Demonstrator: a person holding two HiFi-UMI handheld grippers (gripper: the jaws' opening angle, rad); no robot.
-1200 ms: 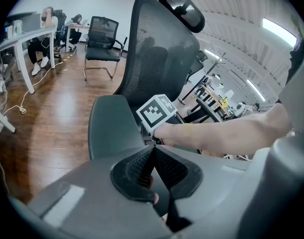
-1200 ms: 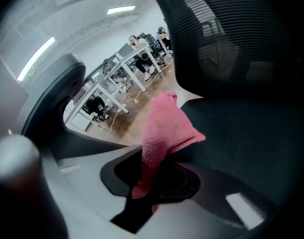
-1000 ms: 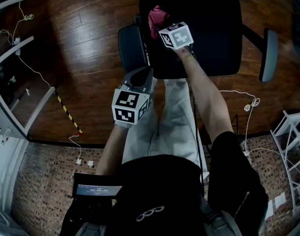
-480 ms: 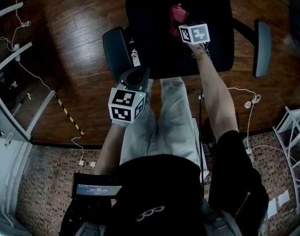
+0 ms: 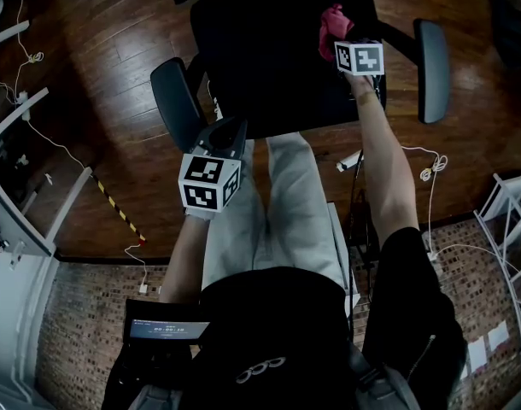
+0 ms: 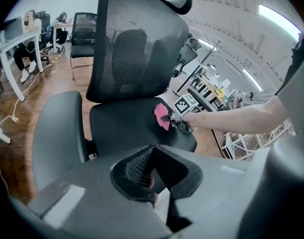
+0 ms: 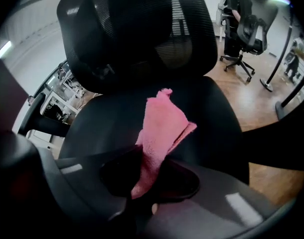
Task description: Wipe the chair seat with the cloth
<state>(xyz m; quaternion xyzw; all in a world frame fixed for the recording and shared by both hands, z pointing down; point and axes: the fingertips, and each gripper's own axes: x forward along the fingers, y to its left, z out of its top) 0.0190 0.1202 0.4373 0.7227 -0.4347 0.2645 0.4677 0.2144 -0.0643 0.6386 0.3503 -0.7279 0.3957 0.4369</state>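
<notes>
**Item: pink terry cloth** (image 7: pixel 162 128). It is lying on the right side of the padded black office-chair seat (image 5: pixel 269 58), toward the rear, with its near end caught in the right gripper (image 5: pixel 340 41).

**Change:** over the last second the cloth is travelling across the seat from the left-front part to the edge nearest the grey right armrest (image 5: pixel 431 58), with the right arm reaching further out. Judged from this, one left-to-right wiping pass is finishing; the seat's front strip and left half are probably awaiting further passes.

**Orientation:** the long axis is running from the jaws away from the person. The free end is pointing at the black mesh backrest (image 7: pixel 142 29) and leaning slightly right in the right gripper view. The far part is spreading wider and resting on the cushion, while the near part is bunching narrow between the jaws.

**Right gripper:** its jaws are clamping the cloth's gathered end.

**Left gripper** (image 5: pixel 225 131): it is hanging off the seat's front-left corner, near the grey left armrest (image 5: pixel 175 101). Its ribbed jaws are pressing together with nothing between them, and it is taking no part in the wiping.
</notes>
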